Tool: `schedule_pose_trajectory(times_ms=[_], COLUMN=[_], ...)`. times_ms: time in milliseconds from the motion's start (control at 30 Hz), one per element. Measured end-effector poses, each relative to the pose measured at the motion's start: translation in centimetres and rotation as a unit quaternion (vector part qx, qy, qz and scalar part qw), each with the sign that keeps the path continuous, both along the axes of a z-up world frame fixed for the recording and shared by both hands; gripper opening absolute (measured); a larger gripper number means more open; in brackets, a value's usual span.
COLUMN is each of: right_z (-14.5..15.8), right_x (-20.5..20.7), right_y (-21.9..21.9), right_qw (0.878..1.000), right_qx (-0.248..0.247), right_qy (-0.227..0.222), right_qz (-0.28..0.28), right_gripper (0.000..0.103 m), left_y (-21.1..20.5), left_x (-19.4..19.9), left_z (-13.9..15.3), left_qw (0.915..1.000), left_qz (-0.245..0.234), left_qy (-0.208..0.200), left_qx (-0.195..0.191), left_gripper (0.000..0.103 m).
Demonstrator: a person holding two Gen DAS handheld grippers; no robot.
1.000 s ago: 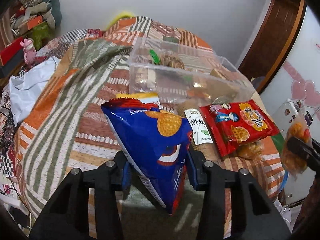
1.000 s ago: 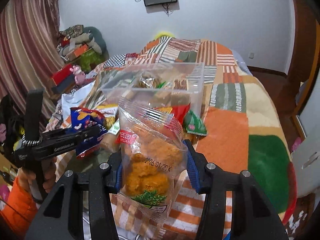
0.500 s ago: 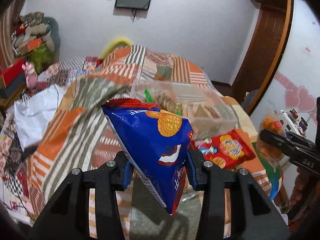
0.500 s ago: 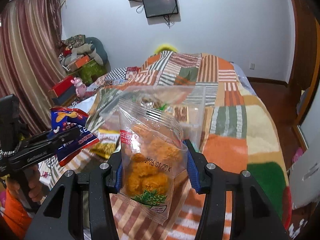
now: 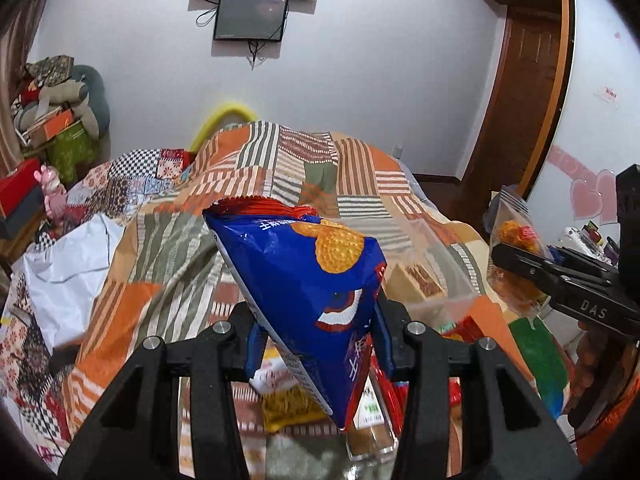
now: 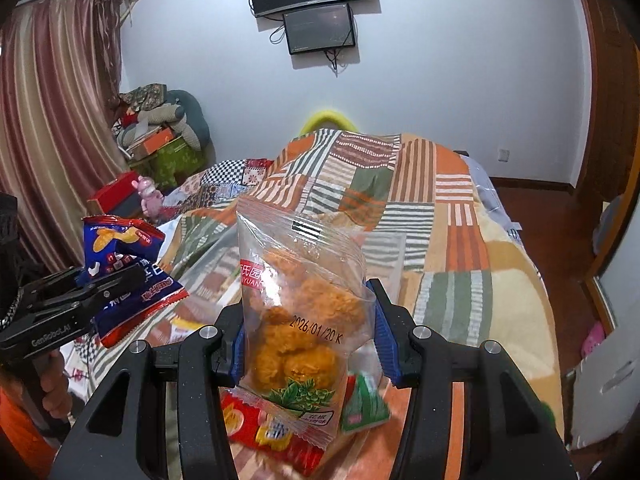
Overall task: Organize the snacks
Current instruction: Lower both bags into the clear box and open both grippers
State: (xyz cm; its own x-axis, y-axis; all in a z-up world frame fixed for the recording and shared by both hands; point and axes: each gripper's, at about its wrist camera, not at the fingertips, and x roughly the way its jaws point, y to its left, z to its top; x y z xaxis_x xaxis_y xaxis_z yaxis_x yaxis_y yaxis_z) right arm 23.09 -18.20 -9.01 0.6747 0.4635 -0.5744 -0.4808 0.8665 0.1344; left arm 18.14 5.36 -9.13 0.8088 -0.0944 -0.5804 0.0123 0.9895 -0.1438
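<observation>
- Left gripper (image 5: 316,344) clamped on blue cracker bag (image 5: 316,280), frame centre — light, puffy, crushable; pinched mid-body.
- Right gripper (image 6: 308,340) clamped on clear snack pouch (image 6: 304,300) — slick film, brittle contents.

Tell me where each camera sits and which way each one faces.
Left wrist: on the left tool, facing along the bed to the wall; its fingers pinch a blue snack bag; right tool at the right edge.
Right wrist: on the right tool, same way; clear snack bag clamped; left tool and a hand.
Shared: patchwork quilt, wall screens, both bags.
</observation>
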Motion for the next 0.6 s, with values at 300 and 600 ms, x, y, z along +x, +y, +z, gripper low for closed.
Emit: schedule_pose_trajectory(times_ms=[300,600], right_z=[0.0,-1.7], right_x=[2.9,5.9], right_y=[2.4,4.7], right_qw=[1.000,0.998], right_qx=[-0.008,-0.039], right_qy=[-0.004,0.024], right_qz=[0.011,0.043], right_gripper=[0.047,0.047], left_y=[-0.3,-0.6], left_x=[3.8,6.9], left_z=[-0.8,-2.9], left_qw=[0.9999,0.9991], left_qz=[-0.007,-0.015], left_qy=[0.012,0.037], left_qx=[-0.002,0.009], left_gripper=[0.044,0.044])
